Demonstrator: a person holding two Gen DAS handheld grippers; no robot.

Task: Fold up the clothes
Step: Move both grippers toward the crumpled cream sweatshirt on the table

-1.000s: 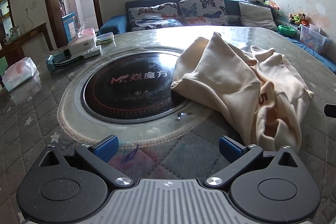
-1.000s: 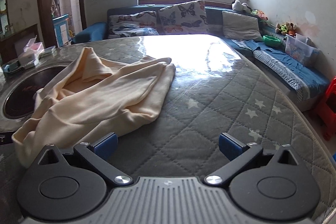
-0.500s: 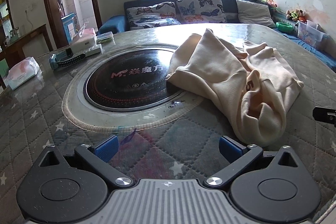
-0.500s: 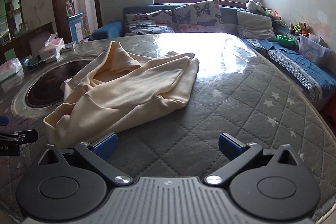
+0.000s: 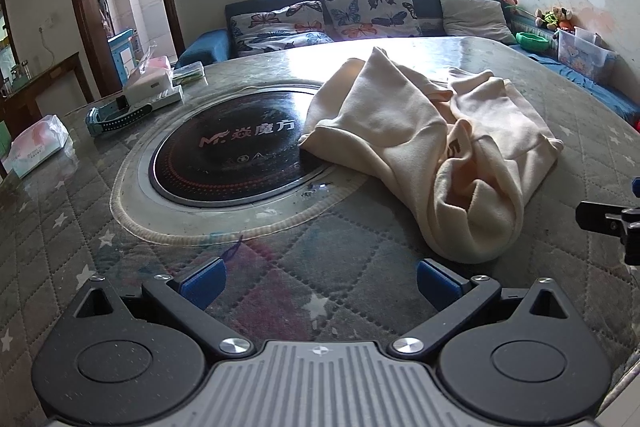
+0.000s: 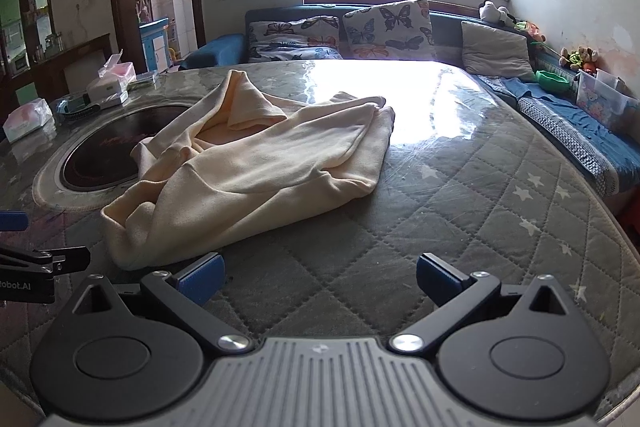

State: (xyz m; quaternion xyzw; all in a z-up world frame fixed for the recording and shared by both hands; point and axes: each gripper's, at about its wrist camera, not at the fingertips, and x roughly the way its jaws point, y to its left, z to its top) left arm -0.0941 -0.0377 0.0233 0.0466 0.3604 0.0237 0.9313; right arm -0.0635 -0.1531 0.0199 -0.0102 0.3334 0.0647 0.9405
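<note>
Your left tongs (image 5: pixel 318 277) and right tongs (image 6: pixel 318 277) both stand wide apart with nothing between the blue pads, low over the quilted desk (image 6: pixel 460 211). Just ahead of each lies the cream garment (image 5: pixel 432 147), crumpled in a heap, one edge draped over the round black hotplate (image 5: pixel 236 151) set in the desk; its dark print is buried in a fold and unreadable. Beyond the hotplate, tissue packs (image 5: pixel 38 145) and a white box (image 5: pixel 150 87) sit near the far edge.
</note>
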